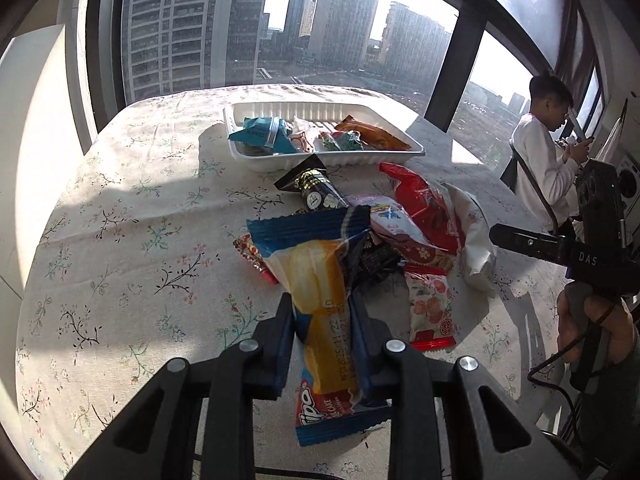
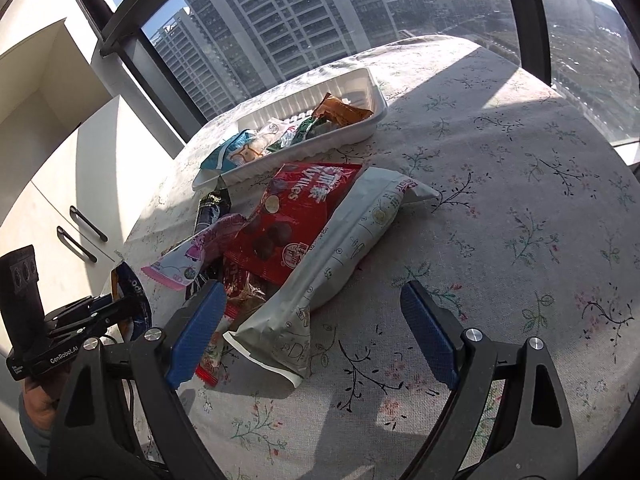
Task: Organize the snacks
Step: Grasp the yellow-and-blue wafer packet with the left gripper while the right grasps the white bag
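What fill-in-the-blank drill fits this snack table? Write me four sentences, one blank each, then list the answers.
1. The left gripper is shut on a blue and ____ cake wrapper.
2. The right gripper is ____, holding nothing.
3. The orange foil packet lies inside the white plastic ____.
4. The red chocolate-ball bag rests partly on the long pale ____ pouch.

Missing words: yellow; open; tray; grey

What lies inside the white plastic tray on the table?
The white tray holds a blue packet, a clear-wrapped snack, green-wrapped sweets and an orange-brown packet. Whatever lies beneath them is covered.
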`<state>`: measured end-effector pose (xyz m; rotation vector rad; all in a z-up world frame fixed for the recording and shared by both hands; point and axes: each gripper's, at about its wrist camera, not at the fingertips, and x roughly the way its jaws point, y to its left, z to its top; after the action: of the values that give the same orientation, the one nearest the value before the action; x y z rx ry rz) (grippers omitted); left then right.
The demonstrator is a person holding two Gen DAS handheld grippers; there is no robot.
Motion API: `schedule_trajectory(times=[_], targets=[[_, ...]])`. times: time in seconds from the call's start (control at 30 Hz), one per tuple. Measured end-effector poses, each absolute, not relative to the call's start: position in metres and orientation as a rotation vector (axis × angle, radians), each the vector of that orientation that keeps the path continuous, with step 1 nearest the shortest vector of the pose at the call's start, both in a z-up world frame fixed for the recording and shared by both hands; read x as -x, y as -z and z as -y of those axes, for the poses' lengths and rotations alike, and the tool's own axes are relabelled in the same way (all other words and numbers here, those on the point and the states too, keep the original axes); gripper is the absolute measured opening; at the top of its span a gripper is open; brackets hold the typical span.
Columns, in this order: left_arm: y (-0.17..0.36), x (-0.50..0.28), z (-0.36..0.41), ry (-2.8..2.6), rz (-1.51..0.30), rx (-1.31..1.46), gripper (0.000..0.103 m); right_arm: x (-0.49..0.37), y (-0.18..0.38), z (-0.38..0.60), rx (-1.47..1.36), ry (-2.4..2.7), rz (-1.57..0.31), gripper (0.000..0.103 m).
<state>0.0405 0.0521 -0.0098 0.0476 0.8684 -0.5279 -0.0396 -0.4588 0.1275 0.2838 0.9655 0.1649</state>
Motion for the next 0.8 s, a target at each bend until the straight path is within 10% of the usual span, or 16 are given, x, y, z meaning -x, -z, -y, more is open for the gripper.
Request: schedule_trajectory(times=[0.8], targets=[[0.013, -0.038, -0.071, 0.578, -0.849, 0.066, 0.026, 0.026, -0.106, 0.465, -0.304, -0.178, -1.003, 0.019]])
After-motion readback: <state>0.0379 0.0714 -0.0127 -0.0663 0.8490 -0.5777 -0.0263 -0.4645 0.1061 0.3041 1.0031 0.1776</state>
